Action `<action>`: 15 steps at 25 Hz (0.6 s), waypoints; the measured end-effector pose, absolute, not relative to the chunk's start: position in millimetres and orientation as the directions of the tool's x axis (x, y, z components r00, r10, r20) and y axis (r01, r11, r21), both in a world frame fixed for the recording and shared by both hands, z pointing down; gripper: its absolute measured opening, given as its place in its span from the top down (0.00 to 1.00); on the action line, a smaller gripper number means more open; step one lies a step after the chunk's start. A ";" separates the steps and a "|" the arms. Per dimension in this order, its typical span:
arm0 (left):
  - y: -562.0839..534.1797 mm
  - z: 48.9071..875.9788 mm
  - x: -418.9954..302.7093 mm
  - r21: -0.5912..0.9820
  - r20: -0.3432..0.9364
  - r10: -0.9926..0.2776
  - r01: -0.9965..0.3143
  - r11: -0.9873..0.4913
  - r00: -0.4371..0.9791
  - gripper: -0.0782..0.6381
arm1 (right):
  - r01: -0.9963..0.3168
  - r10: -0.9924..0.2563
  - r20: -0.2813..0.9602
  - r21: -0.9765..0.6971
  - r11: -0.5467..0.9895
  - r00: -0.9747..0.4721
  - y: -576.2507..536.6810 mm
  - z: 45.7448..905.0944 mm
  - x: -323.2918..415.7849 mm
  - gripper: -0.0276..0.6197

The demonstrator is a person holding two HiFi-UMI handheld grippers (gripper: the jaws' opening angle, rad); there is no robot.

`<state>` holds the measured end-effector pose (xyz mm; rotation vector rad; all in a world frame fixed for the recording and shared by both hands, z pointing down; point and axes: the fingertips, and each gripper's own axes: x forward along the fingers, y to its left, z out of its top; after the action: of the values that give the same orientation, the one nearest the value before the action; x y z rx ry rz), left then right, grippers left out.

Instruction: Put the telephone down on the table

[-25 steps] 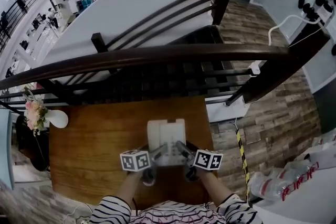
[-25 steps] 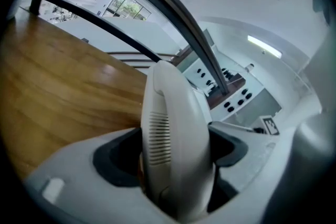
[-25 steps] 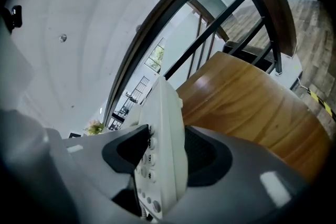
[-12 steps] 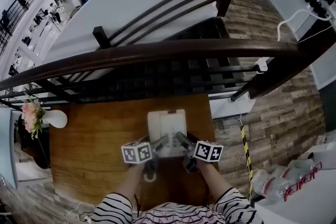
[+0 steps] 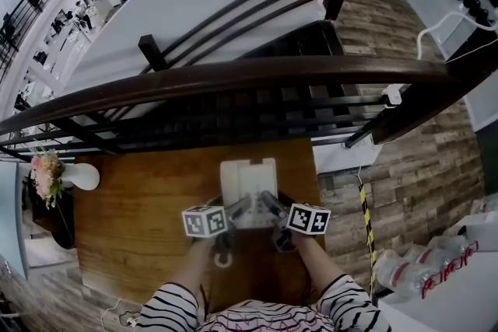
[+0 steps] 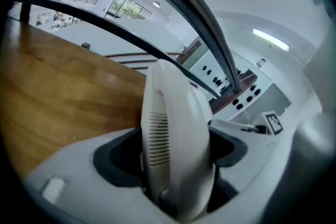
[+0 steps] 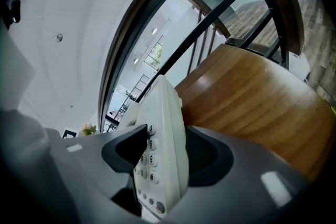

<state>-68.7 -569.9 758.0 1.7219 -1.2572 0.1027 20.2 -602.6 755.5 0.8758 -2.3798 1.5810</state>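
A white telephone (image 5: 247,183) sits over the wooden table (image 5: 140,198), near its right side, gripped at its near end from both sides. My left gripper (image 5: 237,212) is shut on its left edge; in the left gripper view the slotted white body (image 6: 173,139) fills the gap between the dark pads (image 6: 118,160). My right gripper (image 5: 268,210) holds the right edge, and in the right gripper view the keypad (image 7: 152,155) faces the left pad. The right jaws are opening slightly, with the phone still pressed between them. I cannot tell whether the phone touches the tabletop.
A white vase (image 5: 82,176) with pink flowers (image 5: 45,171) stands at the table's left edge. A dark wooden railing (image 5: 233,78) runs along the table's far side. The table's right edge (image 5: 315,190) drops to a wood-plank floor with a striped tape line (image 5: 364,221).
Both grippers have carried the telephone a little farther over the table and lower. The grip on it looks the same.
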 end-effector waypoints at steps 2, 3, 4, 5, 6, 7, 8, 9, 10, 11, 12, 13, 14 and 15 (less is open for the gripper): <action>-570.9 759.7 -68.8 0.632 0.562 -0.686 -0.775 -0.002 0.461 0.37 | -0.546 -0.379 0.433 -0.792 0.273 -0.818 -603.5 756.1 20.0 0.61; -571.3 760.4 -68.4 0.630 0.564 -0.686 -0.777 -0.002 0.460 0.37 | -0.545 -0.375 0.434 -0.792 0.274 -0.819 -603.9 756.2 20.0 0.60; -571.5 760.7 -67.8 0.629 0.565 -0.685 -0.778 -0.003 0.459 0.37 | -0.544 -0.370 0.435 -0.793 0.274 -0.821 -604.2 756.1 20.2 0.62; -571.6 760.6 -67.5 0.628 0.565 -0.685 -0.778 -0.004 0.459 0.37 | -0.542 -0.368 0.435 -0.794 0.273 -0.822 -604.4 755.9 20.4 0.62; -571.6 760.4 -67.6 0.627 0.564 -0.686 -0.779 -0.007 0.460 0.37 | -0.542 -0.366 0.435 -0.795 0.272 -0.823 -604.7 755.7 20.5 0.61; -571.7 760.2 -68.0 0.626 0.562 -0.687 -0.780 -0.011 0.461 0.37 | -0.542 -0.365 0.436 -0.795 0.271 -0.822 -605.1 755.6 20.3 0.61; -571.7 759.9 -68.1 0.626 0.558 -0.688 -0.779 -0.018 0.464 0.36 | -0.544 -0.364 0.439 -0.795 0.268 -0.821 -605.3 755.9 20.1 0.61; -571.5 759.6 -67.9 0.626 0.553 -0.690 -0.779 -0.026 0.468 0.36 | -0.548 -0.363 0.445 -0.793 0.265 -0.819 -605.3 756.6 20.2 0.61; -571.3 759.1 -67.5 0.625 0.548 -0.692 -0.780 -0.034 0.470 0.36 | -0.555 -0.364 0.452 -0.789 0.262 -0.814 -605.2 756.9 20.7 0.61; -571.0 758.3 -66.9 0.623 0.543 -0.696 -0.781 -0.041 0.470 0.35 | -0.565 -0.370 0.459 -0.781 0.266 -0.808 -605.3 756.4 21.8 0.61; -570.6 757.3 -66.3 0.620 0.539 -0.701 -0.783 -0.046 0.468 0.35 | -0.575 -0.379 0.462 -0.770 0.278 -0.802 -605.4 755.0 23.0 0.61; -570.3 756.2 -66.2 0.617 0.535 -0.707 -0.786 -0.047 0.463 0.34 | -0.582 -0.389 0.462 -0.758 0.293 -0.797 -605.4 753.3 24.2 0.57; -570.0 755.2 -66.8 0.613 0.532 -0.714 -0.788 -0.047 0.456 0.34 | -0.588 -0.395 0.462 -0.749 0.305 -0.794 -605.0 752.0 25.2 0.57; -569.5 754.2 -68.1 0.611 0.528 -0.721 -0.790 -0.045 0.449 0.34 | -0.592 -0.399 0.464 -0.743 0.311 -0.791 -604.4 751.3 26.0 0.57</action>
<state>-68.1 -569.5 754.2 1.7837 -1.2941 0.0945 26.0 -604.4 751.3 0.9126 -2.3804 1.4790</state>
